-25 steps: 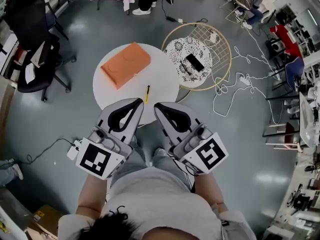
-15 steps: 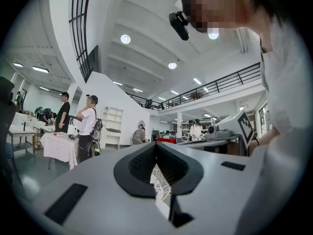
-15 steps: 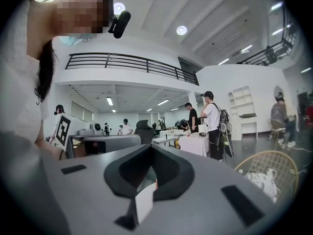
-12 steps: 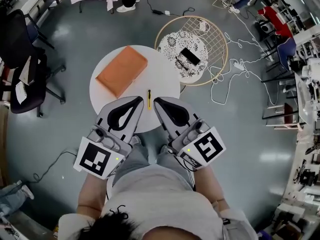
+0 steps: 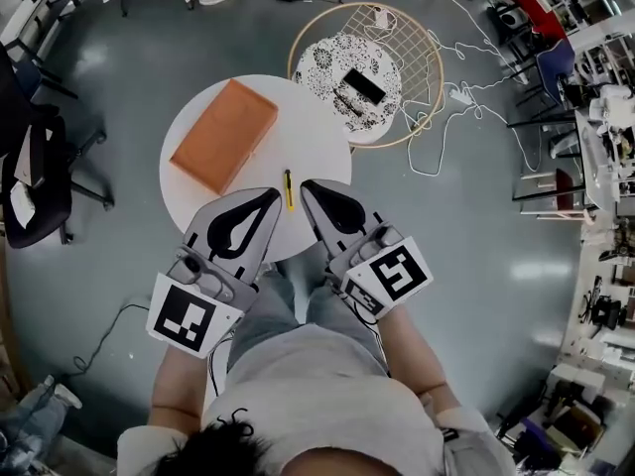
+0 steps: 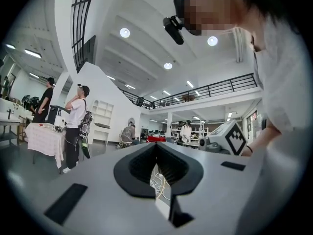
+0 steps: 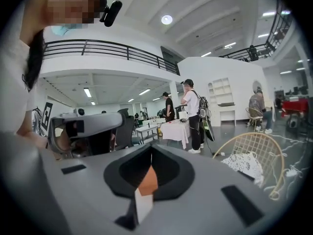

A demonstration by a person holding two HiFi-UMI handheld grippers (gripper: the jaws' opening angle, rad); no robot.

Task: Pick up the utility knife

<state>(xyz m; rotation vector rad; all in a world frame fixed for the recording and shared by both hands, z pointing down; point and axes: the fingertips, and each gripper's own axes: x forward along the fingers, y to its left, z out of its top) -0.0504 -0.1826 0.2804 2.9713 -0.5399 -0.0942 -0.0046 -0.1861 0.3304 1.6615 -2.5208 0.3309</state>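
Observation:
The utility knife (image 5: pixel 289 188), slim and yellow with a dark tip, lies on the round white table (image 5: pixel 308 137) near its front edge. It rests in the gap between my two grippers, touching neither. My left gripper (image 5: pixel 272 195) sits just left of the knife with its jaws shut and empty. Just right of the knife is my right gripper (image 5: pixel 307 186), also shut and empty. The knife is hidden in both gripper views. In the left gripper view the left gripper (image 6: pixel 156 144) points out into the hall; in the right gripper view the right gripper (image 7: pixel 150 146) does too.
An orange box (image 5: pixel 223 135) lies on the table's left half and shows through the right jaws (image 7: pixel 148 178). A round wire basket (image 5: pixel 427 62) holding a patterned cloth and a black phone (image 5: pixel 362 85) stands behind on the right. Cables trail over the floor (image 5: pixel 466 97). People stand in the hall.
The head view has shifted, so the table sits lower and further left in frame. Both grippers have come forward over the table edge, and the knife now lies between their tips.

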